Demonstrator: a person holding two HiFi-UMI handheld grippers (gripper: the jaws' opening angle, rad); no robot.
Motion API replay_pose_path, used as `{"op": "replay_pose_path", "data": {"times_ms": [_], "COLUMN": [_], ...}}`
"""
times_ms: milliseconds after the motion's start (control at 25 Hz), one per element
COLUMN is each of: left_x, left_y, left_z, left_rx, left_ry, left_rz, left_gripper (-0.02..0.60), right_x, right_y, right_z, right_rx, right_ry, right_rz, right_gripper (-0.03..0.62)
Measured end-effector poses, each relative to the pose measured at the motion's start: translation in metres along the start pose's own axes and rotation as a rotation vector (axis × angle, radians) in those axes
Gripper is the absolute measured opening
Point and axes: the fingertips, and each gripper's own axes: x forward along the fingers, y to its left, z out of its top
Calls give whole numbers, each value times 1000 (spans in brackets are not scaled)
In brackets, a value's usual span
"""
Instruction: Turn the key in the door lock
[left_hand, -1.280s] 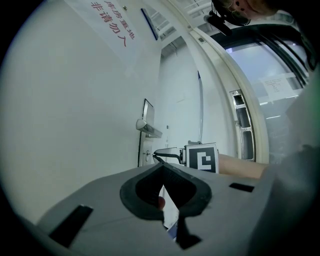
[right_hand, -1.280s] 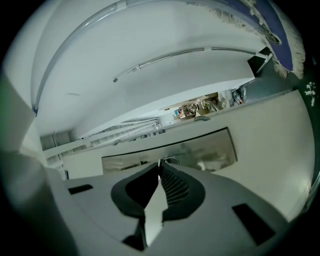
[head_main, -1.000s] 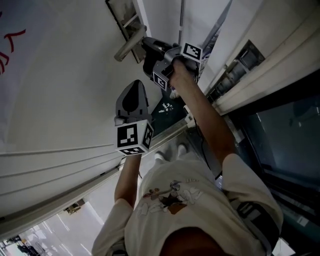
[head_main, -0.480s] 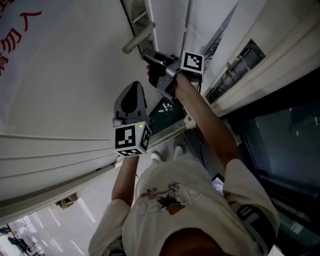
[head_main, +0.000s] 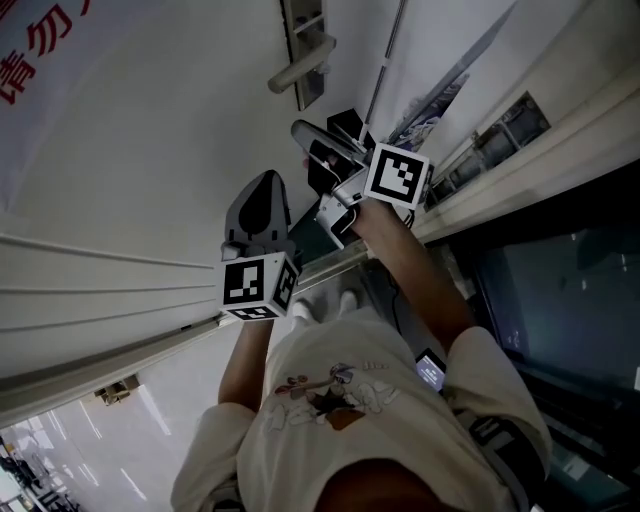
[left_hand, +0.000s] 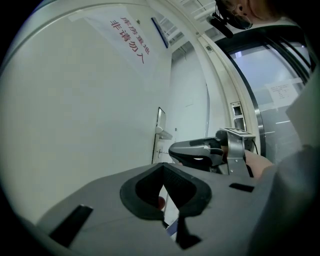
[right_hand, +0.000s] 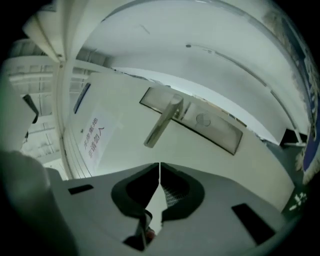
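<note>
The door's metal lock plate (head_main: 300, 25) with its lever handle (head_main: 300, 68) is at the top of the head view. In the right gripper view the handle (right_hand: 162, 122) sticks out beside a round lock cylinder (right_hand: 202, 119), and I see no key in it. My right gripper (head_main: 300, 130) hangs a short way back from the plate, touching nothing. Its jaws are closing, the tips (right_hand: 159, 166) meet and nothing is between them. My left gripper (head_main: 262, 178) floats lower, beside the door face. It is shut (left_hand: 162, 166) and empty.
A white sign with red characters (head_main: 40, 50) is stuck on the door to the left. A dark glass wall and its frame (head_main: 560, 290) run along the right. The person's shoes (head_main: 320, 305) stand on the floor near the door's bottom edge.
The right gripper has drawn back from the lock plate under the handle, rolled about its own axis, and its jaws have come together. The left gripper has drifted slightly.
</note>
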Motion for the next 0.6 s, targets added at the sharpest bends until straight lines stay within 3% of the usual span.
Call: {"op": "replay_pose_path", "data": {"times_ms": [160, 360, 600], "left_x": [-9, -16, -24], "left_y": [-3, -10, -14], "left_z": [5, 8, 11], "left_rx": [-3, -13, 5], "left_ry": [-7, 5, -3], "left_rz": [-6, -27, -36], "left_gripper": [3, 3, 3], "right_x": [-20, -45, -72], "right_y": [8, 15, 22], "right_z": [-3, -9, -24], "right_rx": [-176, -452, -706], "right_ry": [-31, -52, -63], "right_rz": [-38, -158, -253], "right_gripper": [12, 8, 8]}}
